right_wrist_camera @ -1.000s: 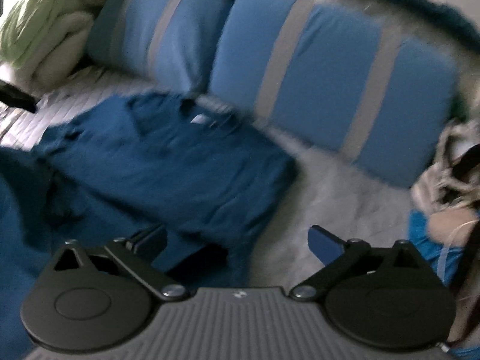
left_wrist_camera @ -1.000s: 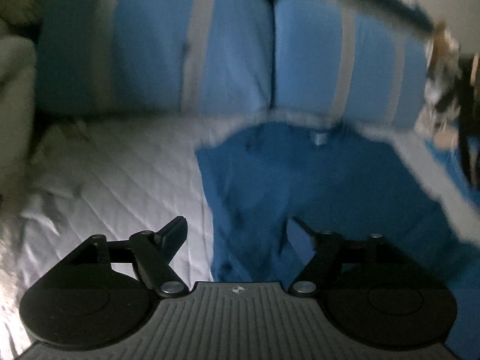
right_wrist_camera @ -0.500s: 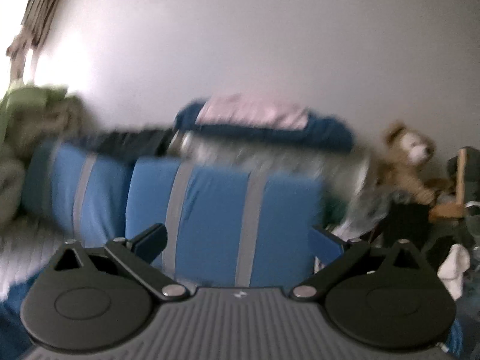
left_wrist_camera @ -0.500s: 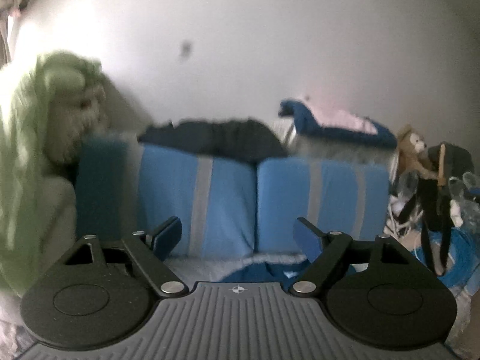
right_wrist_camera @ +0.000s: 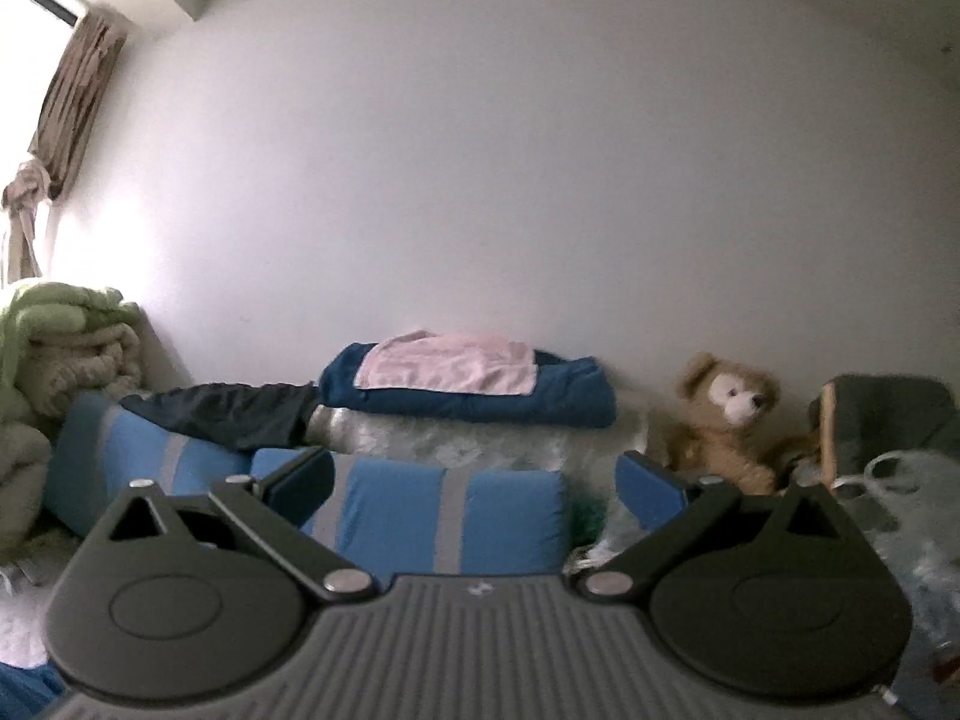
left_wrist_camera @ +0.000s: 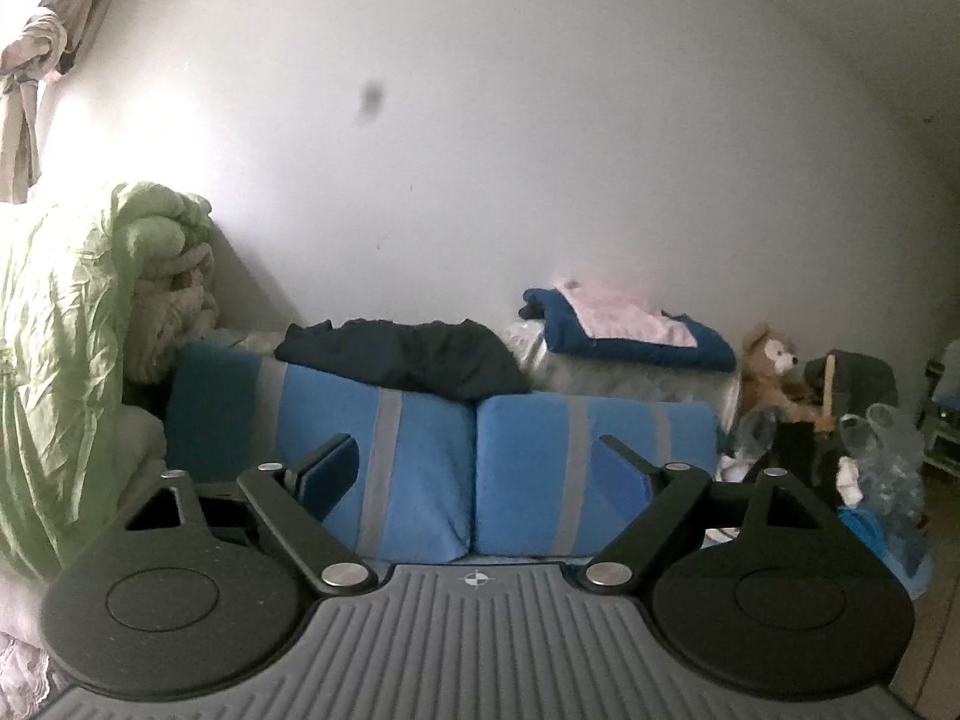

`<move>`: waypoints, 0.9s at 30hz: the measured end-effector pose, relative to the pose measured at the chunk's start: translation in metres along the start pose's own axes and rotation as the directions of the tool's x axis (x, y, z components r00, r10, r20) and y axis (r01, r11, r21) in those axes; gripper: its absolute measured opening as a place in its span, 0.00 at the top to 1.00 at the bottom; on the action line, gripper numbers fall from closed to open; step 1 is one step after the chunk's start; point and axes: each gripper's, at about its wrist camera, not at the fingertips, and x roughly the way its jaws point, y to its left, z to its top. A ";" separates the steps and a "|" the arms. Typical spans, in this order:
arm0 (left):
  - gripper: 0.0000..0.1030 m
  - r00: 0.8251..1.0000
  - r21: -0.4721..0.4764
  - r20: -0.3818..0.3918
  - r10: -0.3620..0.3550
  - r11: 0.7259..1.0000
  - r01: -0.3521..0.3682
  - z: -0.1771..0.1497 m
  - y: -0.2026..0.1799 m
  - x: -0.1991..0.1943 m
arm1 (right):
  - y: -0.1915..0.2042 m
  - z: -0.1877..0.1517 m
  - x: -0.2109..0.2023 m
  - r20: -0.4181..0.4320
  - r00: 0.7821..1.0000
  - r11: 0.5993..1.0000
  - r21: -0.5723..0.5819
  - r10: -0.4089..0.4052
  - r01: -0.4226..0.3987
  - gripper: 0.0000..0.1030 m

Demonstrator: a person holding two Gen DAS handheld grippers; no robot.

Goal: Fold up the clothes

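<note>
Left wrist view first: the left gripper [left_wrist_camera: 474,468] is pointing level at the wall [left_wrist_camera: 510,150], jaws spread wide and gripping nothing. Between the fingers two blue striped pillows [left_wrist_camera: 528,480] are standing side by side, with a dark garment [left_wrist_camera: 408,354] draped over the left one. Behind them a folded navy blanket [left_wrist_camera: 636,342] is carrying a pink cloth [left_wrist_camera: 624,315]. A teddy bear [left_wrist_camera: 771,369] is sitting to the right, and a green quilt [left_wrist_camera: 72,324] is piling up at the left. No clothing on the bed is showing here.

Over to the right wrist view: the right gripper [right_wrist_camera: 474,483] is also facing the wall, jaws wide apart and empty. The same pillows, blanket and bear are lining up ahead. Down in the bottom left corner a sliver of blue fabric [right_wrist_camera: 24,693] is peeking out below the gripper body, beside the white bedsheet [right_wrist_camera: 24,618]; whether that is the garment to fold, I cannot tell.
</note>
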 end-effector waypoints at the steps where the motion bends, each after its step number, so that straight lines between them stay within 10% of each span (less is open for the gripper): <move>1: 0.17 1.000 -0.010 -0.003 -0.004 1.000 0.004 0.000 0.000 -0.004 | 0.000 0.001 -0.007 0.001 1.000 1.000 -0.001 -0.008 0.008 0.00; 14: 0.17 0.987 -0.021 -0.159 0.033 0.999 -0.036 -0.020 -0.007 -0.060 | -0.016 0.008 -0.083 -0.118 0.993 1.000 -0.018 0.020 -0.022 0.00; 27: 0.17 0.900 -0.313 -0.401 -0.172 0.949 0.042 -0.204 0.035 0.022 | 0.027 -0.146 -0.032 -0.321 0.900 0.952 0.179 0.294 -0.248 0.00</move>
